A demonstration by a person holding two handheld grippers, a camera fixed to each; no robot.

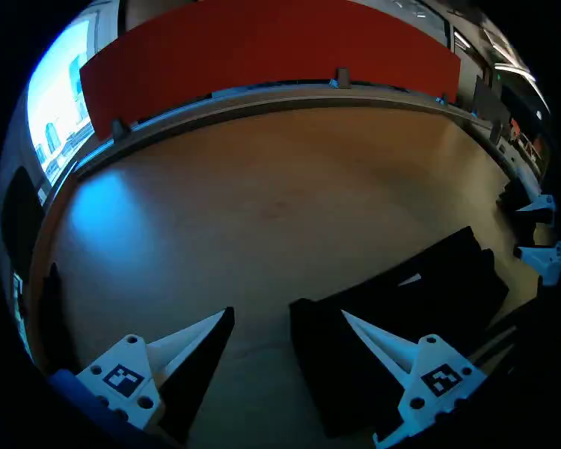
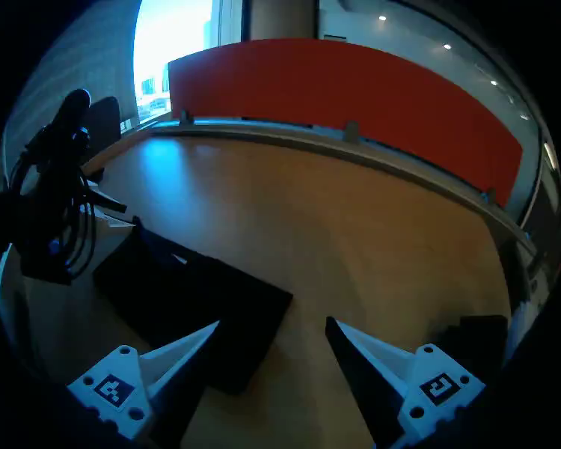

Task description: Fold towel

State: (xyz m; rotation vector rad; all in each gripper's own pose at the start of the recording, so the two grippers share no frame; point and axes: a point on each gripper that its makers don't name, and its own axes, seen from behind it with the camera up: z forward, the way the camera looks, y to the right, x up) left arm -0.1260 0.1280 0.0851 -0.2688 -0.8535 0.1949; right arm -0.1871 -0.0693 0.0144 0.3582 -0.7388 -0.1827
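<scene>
The left gripper (image 1: 286, 312) hangs with its fingers spread wide and nothing between them, low over the table (image 1: 265, 202). The dark towel (image 1: 445, 277) starts under its right-hand finger and runs off to the far right, already lying as a flat, long shape. The right gripper (image 2: 273, 322) is just as slack, jaws apart and empty; from its side the towel lies to the left, one corner poking just past its left-hand fingertip and the long axis slanting off to the far left. So the cloth sits between the two tools, with each inner finger over a near end. The left one looks slightly closer, though this is hard to judge. Beyond, bare wood runs to a red partition (image 1: 265, 45).
</scene>
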